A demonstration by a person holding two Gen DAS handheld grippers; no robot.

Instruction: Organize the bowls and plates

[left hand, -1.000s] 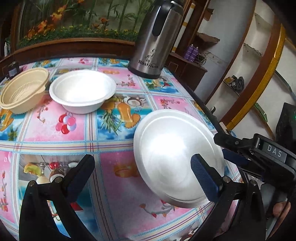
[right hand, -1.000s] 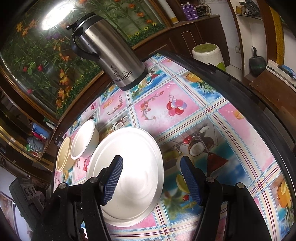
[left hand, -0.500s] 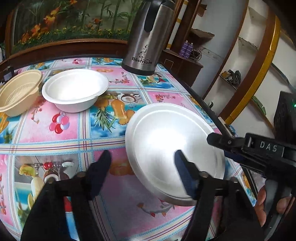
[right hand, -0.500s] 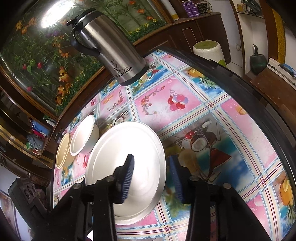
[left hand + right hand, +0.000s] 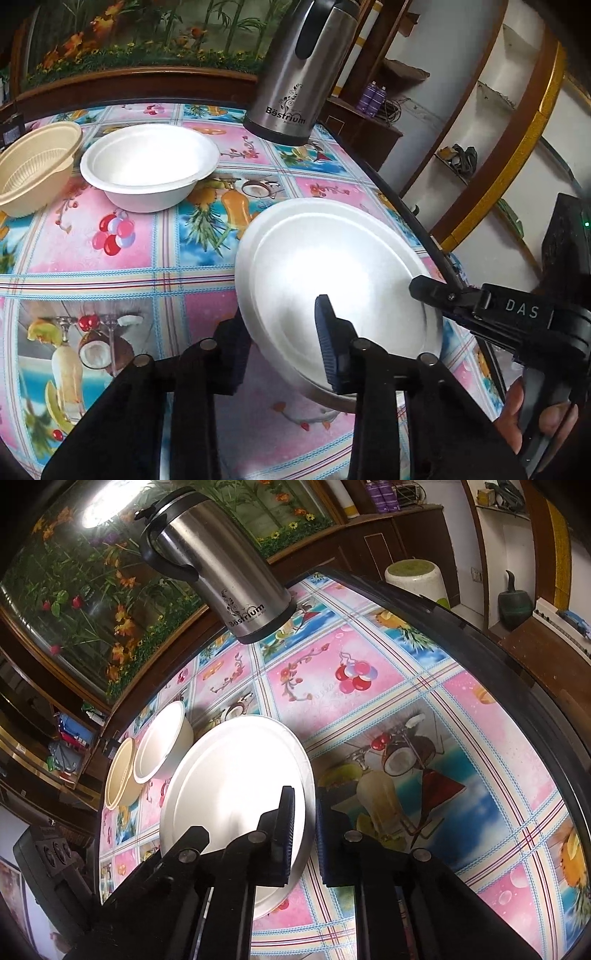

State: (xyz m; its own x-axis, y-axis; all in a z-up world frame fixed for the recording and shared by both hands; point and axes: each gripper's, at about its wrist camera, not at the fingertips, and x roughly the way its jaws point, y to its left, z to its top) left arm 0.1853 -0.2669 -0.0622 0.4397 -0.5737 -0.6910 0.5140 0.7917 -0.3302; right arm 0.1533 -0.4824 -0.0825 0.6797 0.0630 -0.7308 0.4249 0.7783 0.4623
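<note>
A white foam plate point(image 5: 332, 258) point(image 5: 229, 775) lies on the patterned table point(image 5: 110, 266) near its right edge. My left gripper point(image 5: 282, 343) straddles the plate's near left rim, one finger outside the rim and the blue pad over the plate. Its jaws are closing and a gap still shows at the pads. My right gripper point(image 5: 304, 830) point(image 5: 424, 286) is shut on the plate's right rim. A white bowl point(image 5: 147, 162) point(image 5: 162, 746) and a beige ribbed bowl point(image 5: 33, 162) point(image 5: 118, 775) stand side by side at the far left.
A tall steel flask point(image 5: 295, 74) point(image 5: 221, 572) stands at the back of the table behind the plate. The table's dark curved edge point(image 5: 517, 686) runs close by on the right. A person's hand point(image 5: 535, 417) holds the right gripper's handle.
Both grippers' jaws have closed in from wide open around opposite rims of the plate. The plate and both bowls have stayed in place.
</note>
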